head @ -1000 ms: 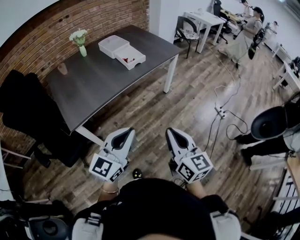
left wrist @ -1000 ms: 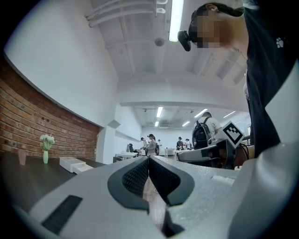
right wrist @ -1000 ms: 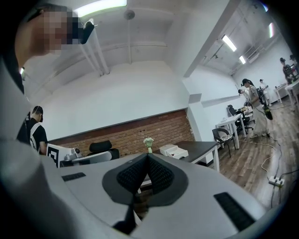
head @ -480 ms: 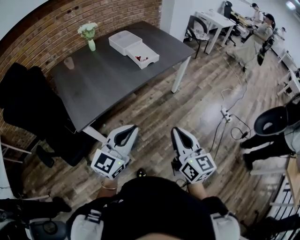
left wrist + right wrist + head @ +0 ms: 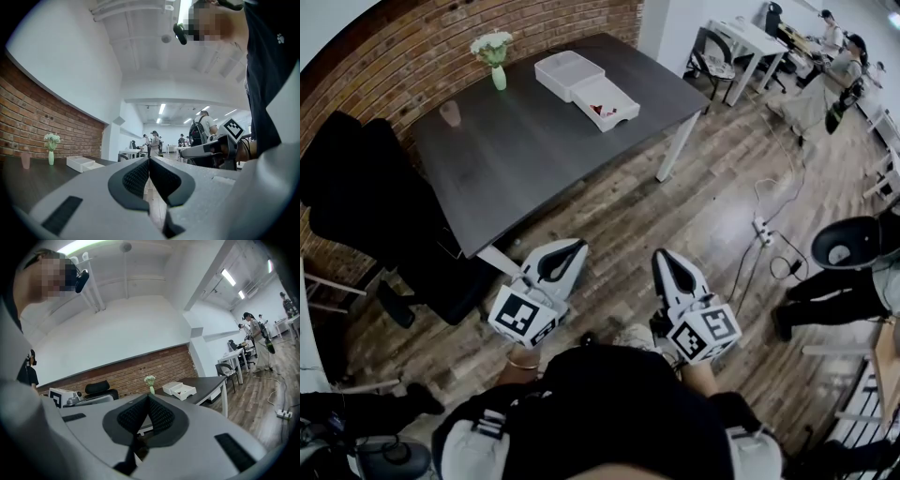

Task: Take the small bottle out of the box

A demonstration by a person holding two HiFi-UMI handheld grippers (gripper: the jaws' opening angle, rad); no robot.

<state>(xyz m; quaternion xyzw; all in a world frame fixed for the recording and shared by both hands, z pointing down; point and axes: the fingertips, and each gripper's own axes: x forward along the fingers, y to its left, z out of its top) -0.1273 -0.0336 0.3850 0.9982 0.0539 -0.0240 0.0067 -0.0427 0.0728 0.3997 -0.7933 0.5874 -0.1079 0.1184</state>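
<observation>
A white box stands open at the far end of the dark table, with its white lid beside it. Something small and red lies inside; it is too small to tell what it is. My left gripper and right gripper hang side by side over the wooden floor, well short of the table, both shut and empty. The left gripper view shows the left gripper shut, the box far off. In the right gripper view the right gripper is shut too, the box beyond it.
On the table stand a green vase with white flowers and a pink cup. A black chair is at the table's left side. A power strip with cables lies on the floor at the right. People stand near white desks far behind.
The table and box have shifted right and up in the head view and the person has stepped closer. Both grippers stayed shut and kept their places in front of the body.
</observation>
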